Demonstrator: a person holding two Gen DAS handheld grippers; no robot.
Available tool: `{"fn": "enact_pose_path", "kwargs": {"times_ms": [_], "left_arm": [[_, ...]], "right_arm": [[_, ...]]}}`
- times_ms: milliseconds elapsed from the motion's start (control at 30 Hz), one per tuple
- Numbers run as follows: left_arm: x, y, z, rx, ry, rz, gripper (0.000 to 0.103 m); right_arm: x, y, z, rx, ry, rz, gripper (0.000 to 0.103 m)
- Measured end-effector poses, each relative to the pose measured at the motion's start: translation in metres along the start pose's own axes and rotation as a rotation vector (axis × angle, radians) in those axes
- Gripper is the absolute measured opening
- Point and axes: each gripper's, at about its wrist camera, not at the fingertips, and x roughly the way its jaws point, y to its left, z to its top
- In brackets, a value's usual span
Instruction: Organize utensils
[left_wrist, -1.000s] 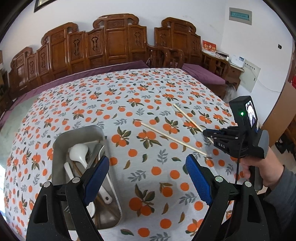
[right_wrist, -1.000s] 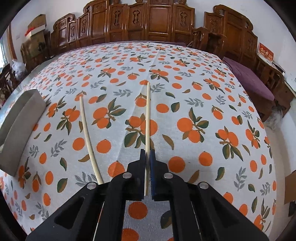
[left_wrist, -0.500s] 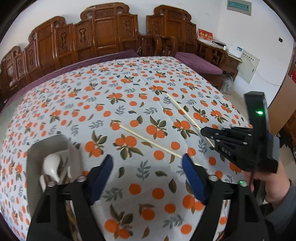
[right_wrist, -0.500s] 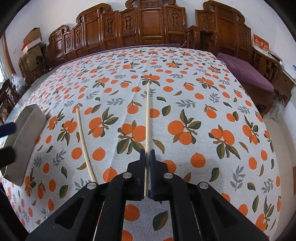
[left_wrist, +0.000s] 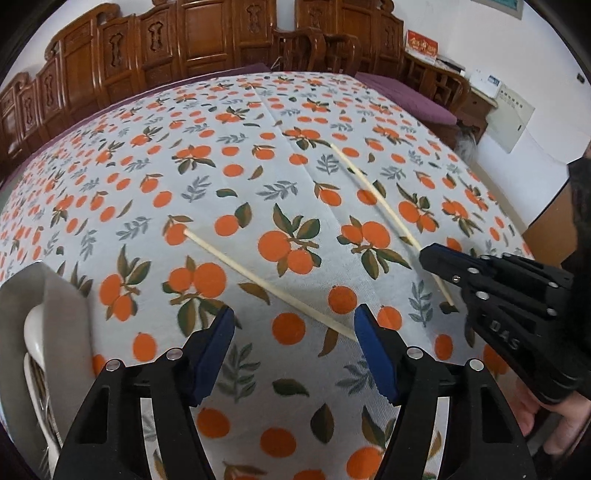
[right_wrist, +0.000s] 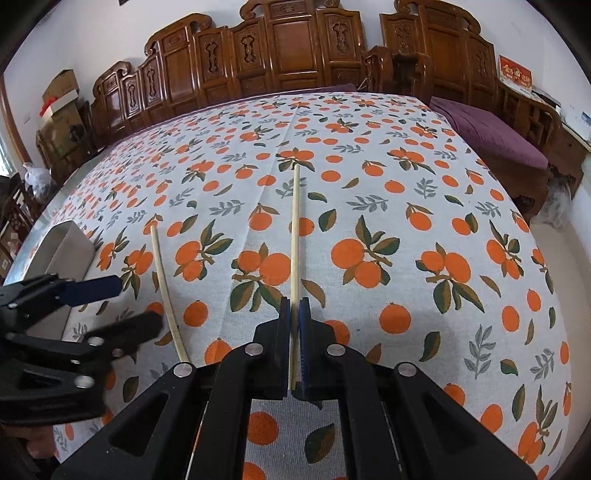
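Two pale chopsticks lie on the orange-print tablecloth. My right gripper (right_wrist: 294, 314) is shut on the near end of one chopstick (right_wrist: 294, 236), which points away across the table. In the left wrist view that gripper (left_wrist: 436, 258) pinches the same chopstick (left_wrist: 373, 199). My left gripper (left_wrist: 293, 332) hangs low over the loose chopstick (left_wrist: 258, 282), its jaws closing. That chopstick's near end lies just by the right blue pad and nothing is pressed between the pads. From the right wrist, the left gripper (right_wrist: 125, 308) sits beside the loose chopstick (right_wrist: 162, 273).
A metal tray (left_wrist: 55, 291) with a white spoon (left_wrist: 33, 332) and other utensils stands at the table's left edge, also the tray (right_wrist: 70, 243) in the right wrist view. Carved wooden chairs ring the far side. A hand (left_wrist: 554, 417) holds the right gripper.
My left gripper has moved right and down, from over the tray to over the loose chopstick, and its jaws have narrowed. The right gripper has kept its grip and barely shifted.
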Motion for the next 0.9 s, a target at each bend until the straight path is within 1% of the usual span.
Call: {"fn": "enact_pose_path", "kwargs": {"times_ms": [200,267,300,367,400,467,567,700,800,900], "left_arm": [[0.016,0.000,0.006,-0.011,0.039,0.017,0.063],[0.017,0.000,0.005,0.011,0.044,0.041,0.055],[0.017,0.001,0.004,0.026,0.046,0.051,0.048],[0.015,0.004,0.003,0.038,0.048,0.063,0.040],[0.013,0.008,0.002,0.030,0.052,0.057,0.031],[0.010,0.015,0.000,0.018,0.061,0.055,0.020],[0.006,0.022,-0.005,0.017,0.071,0.046,0.011],[0.001,0.025,-0.012,0.026,0.080,0.054,0.004],[-0.003,0.027,-0.018,0.036,0.088,0.056,0.004],[-0.010,0.030,-0.023,0.044,0.079,0.061,0.004]], "right_arm": [[0.001,0.001,-0.001,-0.003,0.003,0.003,0.006],[0.001,0.001,-0.001,-0.002,0.003,0.003,0.006],[0.001,0.001,-0.001,-0.003,0.003,0.004,0.006],[0.002,0.002,-0.001,-0.001,0.006,0.008,0.006],[0.002,0.002,-0.001,-0.002,0.006,0.011,0.006],[0.001,0.003,-0.001,-0.004,0.002,0.016,0.006],[0.001,0.005,-0.001,-0.008,0.003,0.020,0.006],[0.001,0.007,-0.001,-0.014,0.005,0.020,0.006],[0.000,0.010,0.000,-0.023,0.003,0.024,0.006],[0.000,0.016,0.000,-0.034,0.002,0.030,0.006]]}}
